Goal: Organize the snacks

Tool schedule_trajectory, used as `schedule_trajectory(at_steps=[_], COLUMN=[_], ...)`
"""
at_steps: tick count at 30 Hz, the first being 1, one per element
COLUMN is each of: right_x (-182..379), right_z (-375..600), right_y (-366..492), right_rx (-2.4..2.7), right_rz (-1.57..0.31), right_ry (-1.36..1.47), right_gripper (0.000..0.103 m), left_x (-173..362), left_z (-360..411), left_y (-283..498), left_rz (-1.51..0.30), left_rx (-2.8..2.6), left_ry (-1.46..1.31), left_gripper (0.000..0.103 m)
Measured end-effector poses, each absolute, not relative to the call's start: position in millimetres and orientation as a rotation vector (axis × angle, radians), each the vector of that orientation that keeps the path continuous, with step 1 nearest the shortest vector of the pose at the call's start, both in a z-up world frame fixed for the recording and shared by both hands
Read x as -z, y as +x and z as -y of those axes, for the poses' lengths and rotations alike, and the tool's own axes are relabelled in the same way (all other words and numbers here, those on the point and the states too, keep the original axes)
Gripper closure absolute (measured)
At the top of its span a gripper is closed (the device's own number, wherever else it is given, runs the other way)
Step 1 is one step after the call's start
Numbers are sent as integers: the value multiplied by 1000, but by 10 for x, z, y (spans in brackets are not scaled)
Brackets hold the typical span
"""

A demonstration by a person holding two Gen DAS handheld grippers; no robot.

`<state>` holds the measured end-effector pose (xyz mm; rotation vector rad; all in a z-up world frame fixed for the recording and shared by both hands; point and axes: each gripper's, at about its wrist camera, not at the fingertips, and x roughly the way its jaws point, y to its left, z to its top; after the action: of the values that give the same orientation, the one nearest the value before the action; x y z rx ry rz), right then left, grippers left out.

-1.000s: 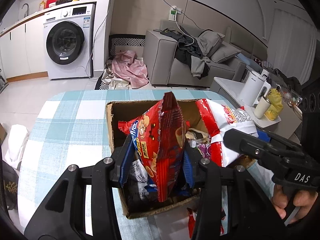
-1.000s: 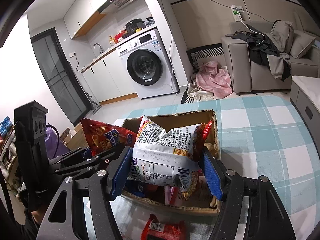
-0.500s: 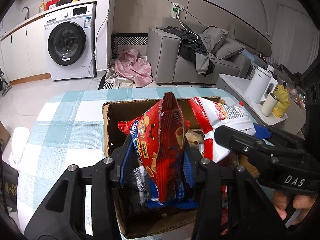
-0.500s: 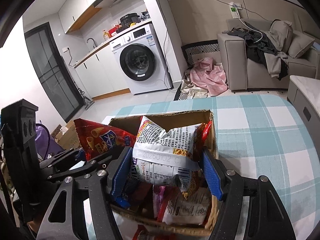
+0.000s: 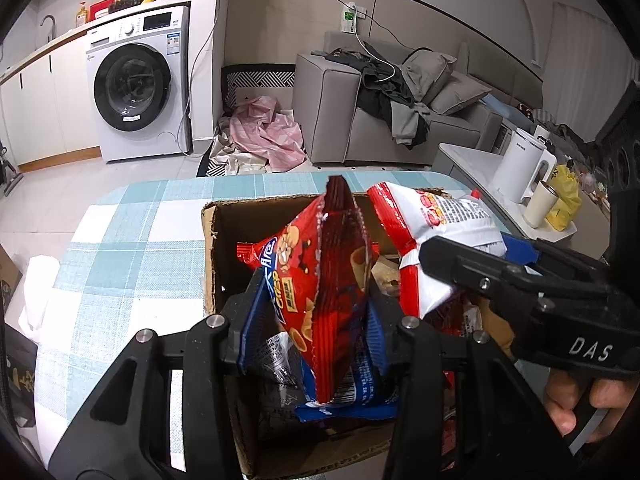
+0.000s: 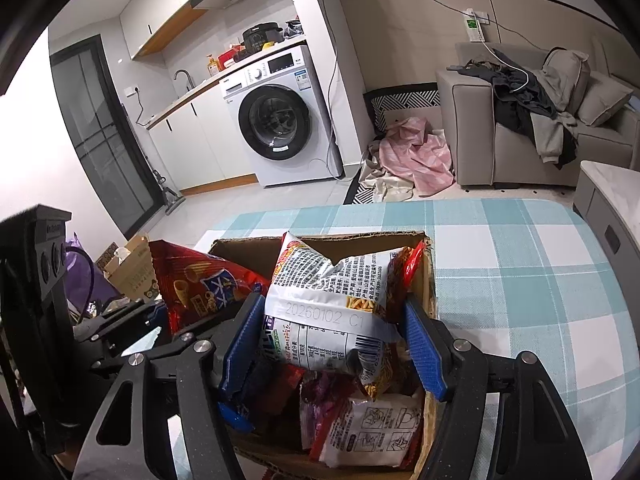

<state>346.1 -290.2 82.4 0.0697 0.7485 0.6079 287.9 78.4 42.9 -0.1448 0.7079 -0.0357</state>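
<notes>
Both bags sit lower and further over the cardboard box than a second ago. I count two held: my left gripper clamps the red snack bag, my right gripper clamps the white snack bag. Several more packets fill the box. Checked tablecloth lies bare right of the box wall.
</notes>
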Motion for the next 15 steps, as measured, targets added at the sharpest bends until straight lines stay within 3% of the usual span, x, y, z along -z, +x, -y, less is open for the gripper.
schedule_trajectory(at_steps=[4, 6, 9, 10, 15], right_x=[-857, -890, -952, -967, -1009], right_z=[2916, 2946, 3018, 3039, 3205], right_y=[3458, 3439, 3386, 3370, 3261], right_rx=[-638, -629, -629, -629, -619], right_rz=[-746, -730, -715, -712, -711], right_ry=[85, 84, 94, 94, 113], right_gripper=[32, 25, 20, 18, 6], left_x=[-440, -461, -516, -538, -623], left_z=[-791, -790, -789, -794, -761], left_y=[2863, 2855, 2808, 2765, 2572], left_rz=[-722, -724, -720, -714, -697], left_rx=[30, 33, 31, 25, 56], left_ry=[-145, -150, -148, -149, -155], left_gripper=[62, 61, 46, 37, 19])
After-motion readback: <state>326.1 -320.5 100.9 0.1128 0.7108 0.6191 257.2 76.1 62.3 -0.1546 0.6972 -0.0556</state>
